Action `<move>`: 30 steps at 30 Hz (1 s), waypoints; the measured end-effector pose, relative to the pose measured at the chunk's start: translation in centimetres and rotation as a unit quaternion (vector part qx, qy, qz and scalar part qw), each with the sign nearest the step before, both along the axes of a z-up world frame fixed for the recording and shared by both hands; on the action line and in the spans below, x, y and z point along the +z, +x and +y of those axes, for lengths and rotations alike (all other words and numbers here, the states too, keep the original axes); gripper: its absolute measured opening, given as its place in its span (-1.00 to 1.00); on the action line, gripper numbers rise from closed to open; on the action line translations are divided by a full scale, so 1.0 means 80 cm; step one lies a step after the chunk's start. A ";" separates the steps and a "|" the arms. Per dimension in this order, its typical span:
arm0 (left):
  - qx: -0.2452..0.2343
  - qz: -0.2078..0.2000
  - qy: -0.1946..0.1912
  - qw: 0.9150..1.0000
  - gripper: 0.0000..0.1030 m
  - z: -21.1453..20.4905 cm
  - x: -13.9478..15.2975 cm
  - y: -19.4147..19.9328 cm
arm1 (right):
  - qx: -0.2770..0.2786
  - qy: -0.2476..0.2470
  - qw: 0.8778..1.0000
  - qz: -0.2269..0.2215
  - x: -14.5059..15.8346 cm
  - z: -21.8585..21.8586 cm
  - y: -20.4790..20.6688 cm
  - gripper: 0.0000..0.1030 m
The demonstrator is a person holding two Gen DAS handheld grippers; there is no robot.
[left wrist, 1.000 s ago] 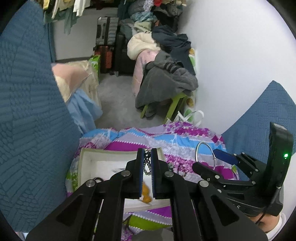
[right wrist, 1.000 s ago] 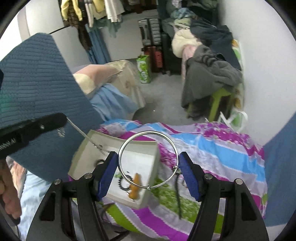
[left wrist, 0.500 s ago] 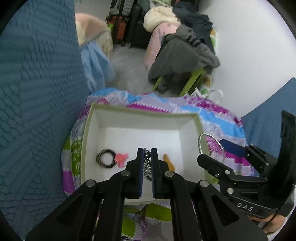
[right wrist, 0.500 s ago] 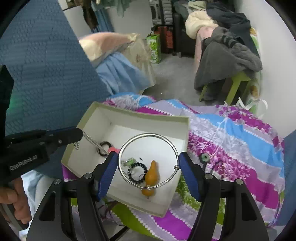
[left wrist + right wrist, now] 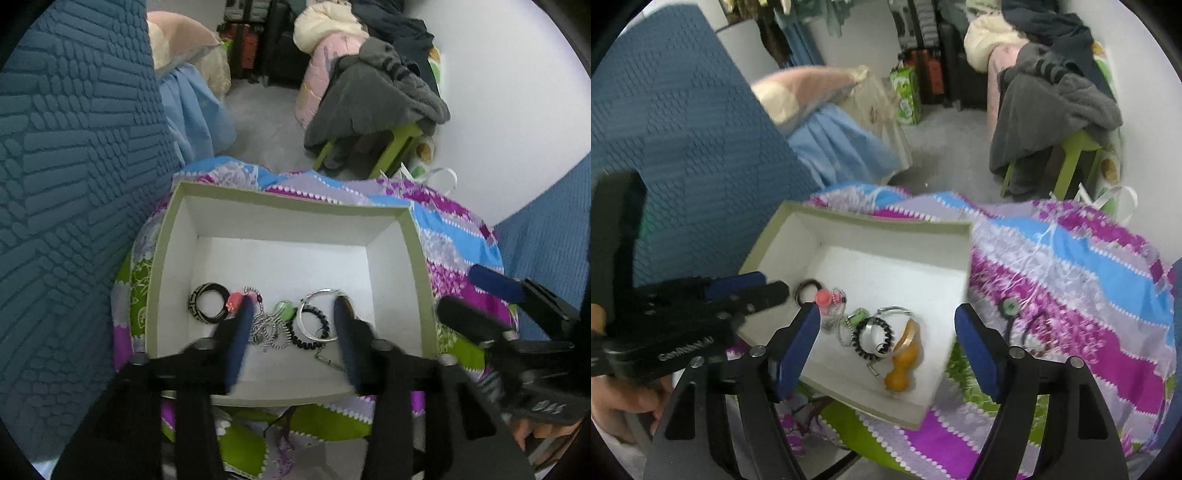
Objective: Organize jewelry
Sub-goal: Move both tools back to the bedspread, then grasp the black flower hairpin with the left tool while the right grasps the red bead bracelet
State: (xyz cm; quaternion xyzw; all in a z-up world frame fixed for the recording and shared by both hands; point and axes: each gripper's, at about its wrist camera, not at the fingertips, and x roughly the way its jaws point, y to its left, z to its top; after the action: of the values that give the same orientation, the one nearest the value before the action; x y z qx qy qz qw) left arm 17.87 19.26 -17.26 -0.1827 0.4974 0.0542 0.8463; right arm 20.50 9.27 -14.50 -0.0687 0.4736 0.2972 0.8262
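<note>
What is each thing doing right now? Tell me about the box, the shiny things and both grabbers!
box: open, no lid on it, jewelry inside.
silver chain: let go, lying in a heap on the box floor.
silver bangle: let go, lying in the box.
black patterned ring: lying flat in the box.
left gripper: jaws just opened, holding nothing.
right gripper: jaws just opened wider, holding nothing.

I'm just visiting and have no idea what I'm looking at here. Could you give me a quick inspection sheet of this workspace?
Surface: striped bedspread.
Job's things: open box holding a chain, silver bangle, black ring, coiled hair tie and orange piece.
Clutter: small items on the bedspread beside the box.
Grippers: left gripper and right gripper have just been opening; nothing held.
Cables: nothing seen.
Surroundings: clothes pile, suitcases.
</note>
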 end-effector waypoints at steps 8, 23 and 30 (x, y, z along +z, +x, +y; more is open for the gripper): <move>0.005 -0.009 -0.007 1.000 -0.07 -0.042 0.009 0.011 | -0.036 0.010 0.999 -0.039 0.030 -0.081 0.018 0.43; -0.018 -0.041 -0.036 0.998 -0.29 -0.163 0.003 0.051 | -0.026 -0.029 0.999 0.011 -0.096 -0.185 0.087 -0.45; -0.028 -0.009 -0.050 0.998 -0.62 -0.206 -0.037 0.077 | 0.021 -0.041 0.998 0.044 -0.166 -0.179 0.107 -0.57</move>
State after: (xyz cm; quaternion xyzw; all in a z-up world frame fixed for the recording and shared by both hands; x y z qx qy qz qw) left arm 24.03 2.80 -20.21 -0.2111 0.4969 0.0040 0.8417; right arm 29.04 -5.03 -27.77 -0.0995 0.5199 0.2975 0.7945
